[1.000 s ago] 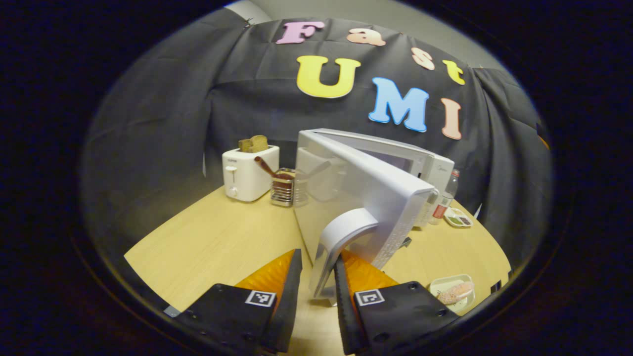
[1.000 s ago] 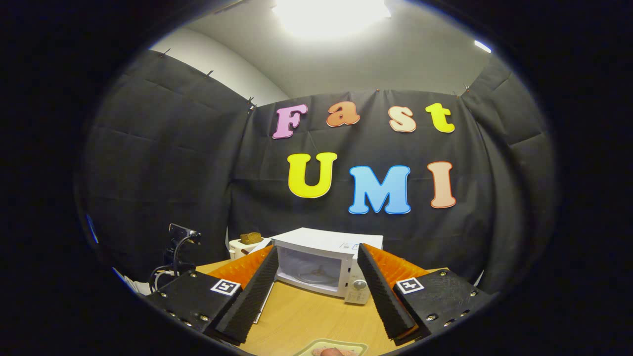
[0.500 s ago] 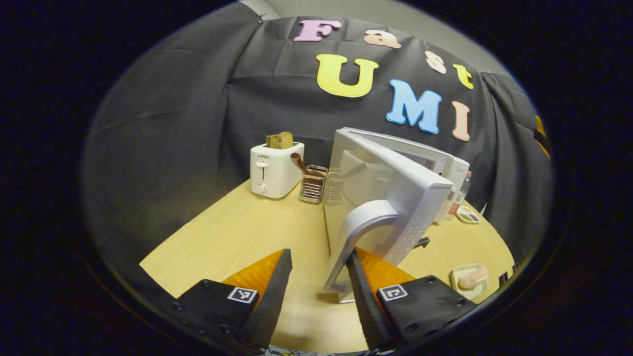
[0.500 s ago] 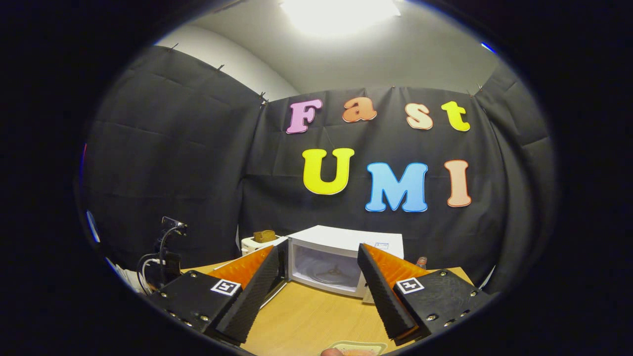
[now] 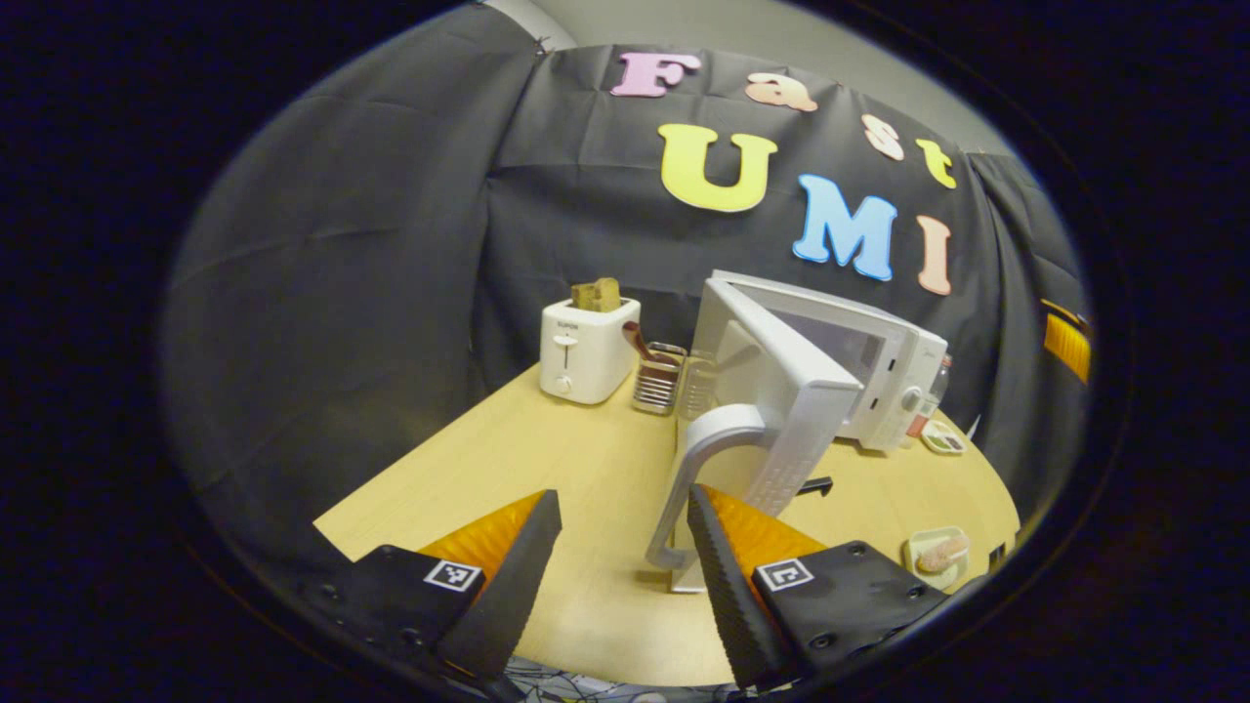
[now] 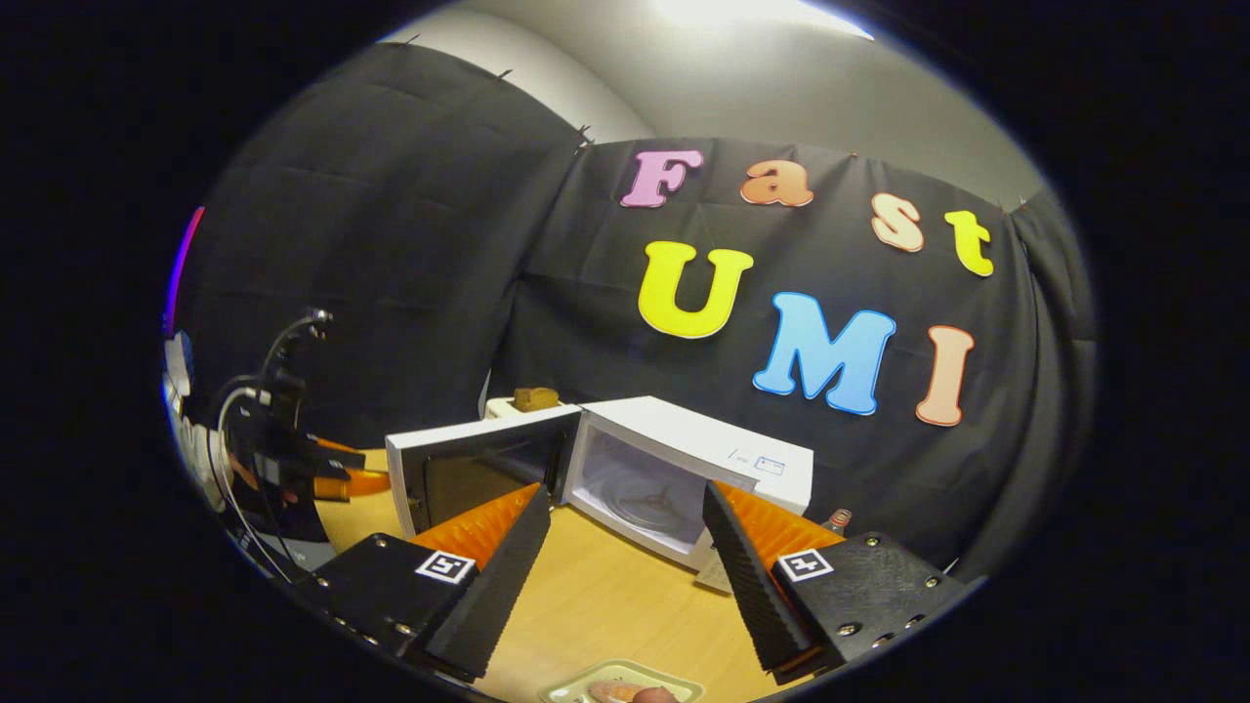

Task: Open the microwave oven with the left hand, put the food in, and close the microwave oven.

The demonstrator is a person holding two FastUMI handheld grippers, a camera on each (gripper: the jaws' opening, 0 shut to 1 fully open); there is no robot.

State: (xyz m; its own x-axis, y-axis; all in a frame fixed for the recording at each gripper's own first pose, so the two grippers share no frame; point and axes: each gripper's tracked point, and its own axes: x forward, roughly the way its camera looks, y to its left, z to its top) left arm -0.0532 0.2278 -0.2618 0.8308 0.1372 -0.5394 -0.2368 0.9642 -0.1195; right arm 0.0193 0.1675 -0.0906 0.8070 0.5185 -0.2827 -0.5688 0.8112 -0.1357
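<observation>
Left gripper (image 5: 617,547) low over the tabletop (image 5: 508,459), fingers (image 5: 518,571) spread with nothing between them; the door handle (image 5: 688,478) stands just by the inner edge of the finger on the right of its view, whether it touches is unclear. Beyond that finger, near the tabletop's edge, a small tray (image 5: 933,558) holds the food (image 5: 942,552). Ahead, the microwave door (image 5: 781,391) hangs swung out, the microwave (image 5: 879,371) behind it. Farther off to the left, a wire holder (image 5: 659,381) carries a utensil, and a toaster (image 5: 589,347) has bread sticking up from its slots.

Right gripper (image 6: 625,566) hovers level, fingers (image 6: 493,586) wide apart and empty. Just beneath them, the tray's rim (image 6: 625,674) with food (image 6: 620,691) peeks in. Past the fingertips, the microwave's open cavity (image 6: 645,483) shows its glass turntable.
</observation>
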